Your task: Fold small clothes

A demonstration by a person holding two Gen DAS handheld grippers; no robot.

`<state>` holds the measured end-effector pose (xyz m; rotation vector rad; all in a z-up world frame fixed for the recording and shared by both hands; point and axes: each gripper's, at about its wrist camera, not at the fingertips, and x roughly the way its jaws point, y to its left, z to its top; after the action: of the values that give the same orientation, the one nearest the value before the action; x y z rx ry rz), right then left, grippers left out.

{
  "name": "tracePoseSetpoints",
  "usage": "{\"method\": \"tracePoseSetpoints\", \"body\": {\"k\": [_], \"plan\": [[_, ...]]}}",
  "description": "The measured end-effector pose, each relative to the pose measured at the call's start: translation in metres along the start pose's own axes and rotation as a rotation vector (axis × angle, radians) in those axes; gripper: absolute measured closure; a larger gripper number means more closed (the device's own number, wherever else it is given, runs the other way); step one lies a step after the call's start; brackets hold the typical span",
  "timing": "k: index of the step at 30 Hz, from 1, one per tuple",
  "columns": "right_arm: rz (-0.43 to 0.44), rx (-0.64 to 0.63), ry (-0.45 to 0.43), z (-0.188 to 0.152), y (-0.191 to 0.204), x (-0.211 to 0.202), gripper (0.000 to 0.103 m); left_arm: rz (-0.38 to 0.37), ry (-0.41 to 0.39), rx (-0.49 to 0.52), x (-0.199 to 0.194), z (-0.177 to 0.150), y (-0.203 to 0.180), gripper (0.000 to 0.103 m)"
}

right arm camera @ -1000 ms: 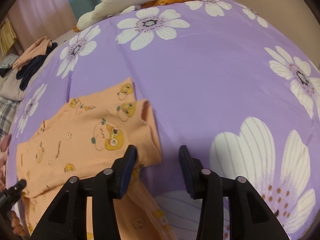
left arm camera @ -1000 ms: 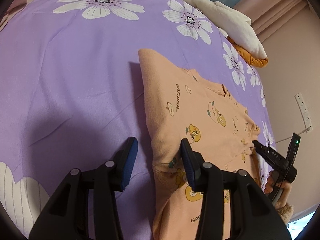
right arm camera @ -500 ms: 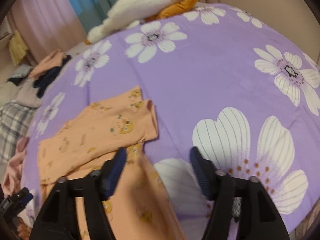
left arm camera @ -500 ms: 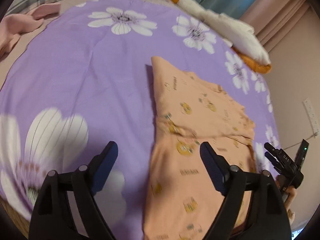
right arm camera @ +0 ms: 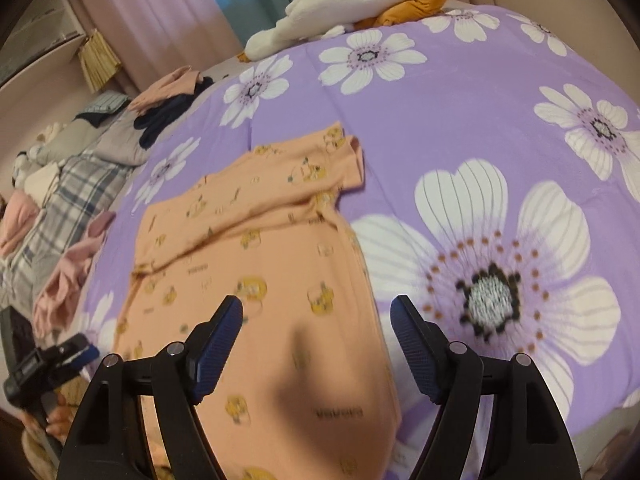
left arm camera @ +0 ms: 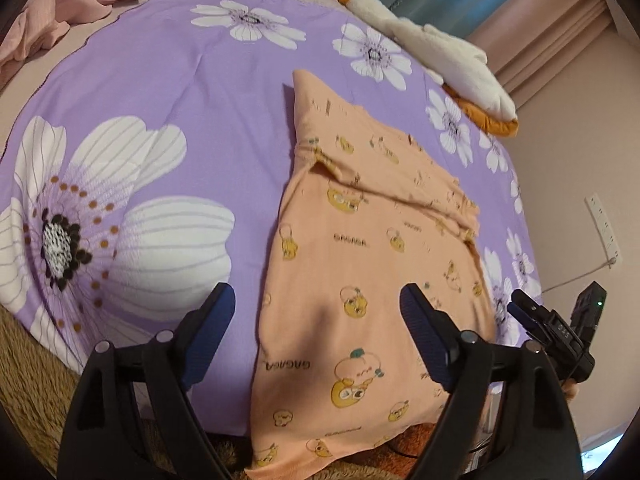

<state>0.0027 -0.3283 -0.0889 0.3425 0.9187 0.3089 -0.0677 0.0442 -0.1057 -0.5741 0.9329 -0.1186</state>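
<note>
A small orange garment (left arm camera: pixel 372 248) printed with yellow cartoon animals lies flat on the purple flowered bedspread (left arm camera: pixel 168 80), its far part folded over towards me. Its near end hangs over the bed's edge. My left gripper (left arm camera: pixel 316 308) hovers above the garment's near left side, jaws wide open with nothing between them. In the right wrist view the same garment (right arm camera: pixel 256 240) fills the middle, and my right gripper (right arm camera: pixel 316 320) hangs open over its near right edge, holding nothing. The right gripper (left arm camera: pixel 556 328) also shows at the lower right of the left wrist view.
A white and orange plush blanket (right arm camera: pixel 352 4) lies at the bed's far end. Pink clothes (left arm camera: pixel 52 12) and dark garments (right arm camera: pixel 168 116) sit beside a plaid cover (right arm camera: pixel 76 184) on the left. Curtains (right arm camera: pixel 160 8) and a wall with a socket (left arm camera: pixel 604 224) stand behind.
Both grippers let go of the garment, opened wide and drew back towards the bed's near edge. The folded-over part now lies on the garment.
</note>
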Motion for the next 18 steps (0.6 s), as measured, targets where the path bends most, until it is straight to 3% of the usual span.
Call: {"method": "tracePoseSetpoints", "body": {"k": [7,12,18], "plan": [[-0.024,-0.003,0.032,-0.033,-0.009,0.0,0.027,-0.029,0.103,-0.022,0.024,-0.017,0.004,0.03],[-0.007,0.006,0.059,-0.046,-0.011,0.003,0.027,-0.018,0.1,0.003,0.026,-0.022,0.001,0.031],[-0.004,0.001,0.065,-0.048,-0.008,0.008,0.03,-0.078,0.137,-0.016,0.03,-0.024,0.002,0.034]]}}
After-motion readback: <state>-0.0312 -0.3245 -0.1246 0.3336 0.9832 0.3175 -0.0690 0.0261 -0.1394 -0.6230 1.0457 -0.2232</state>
